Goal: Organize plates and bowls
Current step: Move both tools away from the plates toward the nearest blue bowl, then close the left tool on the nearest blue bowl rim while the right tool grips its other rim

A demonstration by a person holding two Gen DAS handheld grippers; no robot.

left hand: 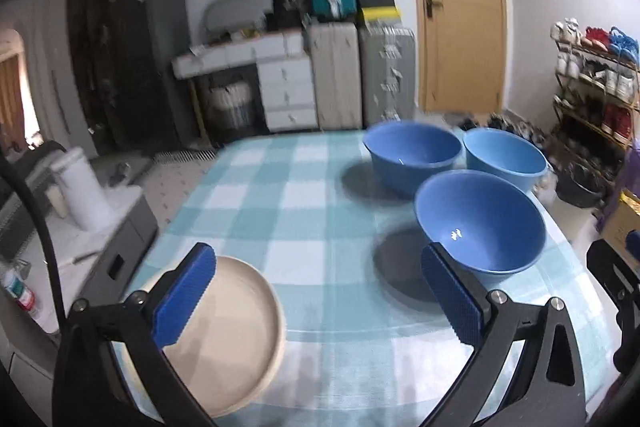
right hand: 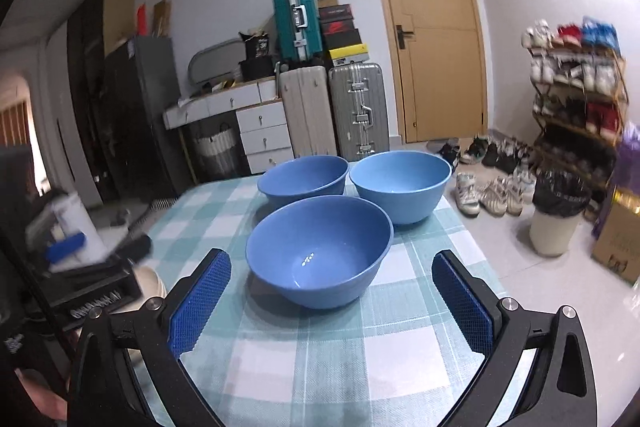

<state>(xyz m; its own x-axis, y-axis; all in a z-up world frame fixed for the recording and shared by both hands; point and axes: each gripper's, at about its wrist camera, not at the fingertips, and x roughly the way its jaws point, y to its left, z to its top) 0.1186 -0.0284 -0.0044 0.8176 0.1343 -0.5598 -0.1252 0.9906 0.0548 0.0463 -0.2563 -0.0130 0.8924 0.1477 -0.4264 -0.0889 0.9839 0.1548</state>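
Observation:
Three blue bowls stand on the checked tablecloth (left hand: 296, 195). The near bowl (left hand: 480, 223) (right hand: 318, 251) is in front of the far left bowl (left hand: 412, 153) (right hand: 304, 179) and the lighter far right bowl (left hand: 504, 157) (right hand: 402, 185). A beige plate (left hand: 228, 331) lies at the table's near left corner; its edge shows in the right wrist view (right hand: 150, 283). My left gripper (left hand: 320, 295) is open and empty, its left finger over the plate. My right gripper (right hand: 330, 303) is open and empty, just in front of the near bowl.
A low cabinet with a white jar (left hand: 84, 187) stands left of the table. Suitcases (right hand: 332, 111), drawers and a door (right hand: 436, 35) are at the back. A shoe rack (right hand: 576, 87), a bin (right hand: 556, 215) and shoes are on the right floor.

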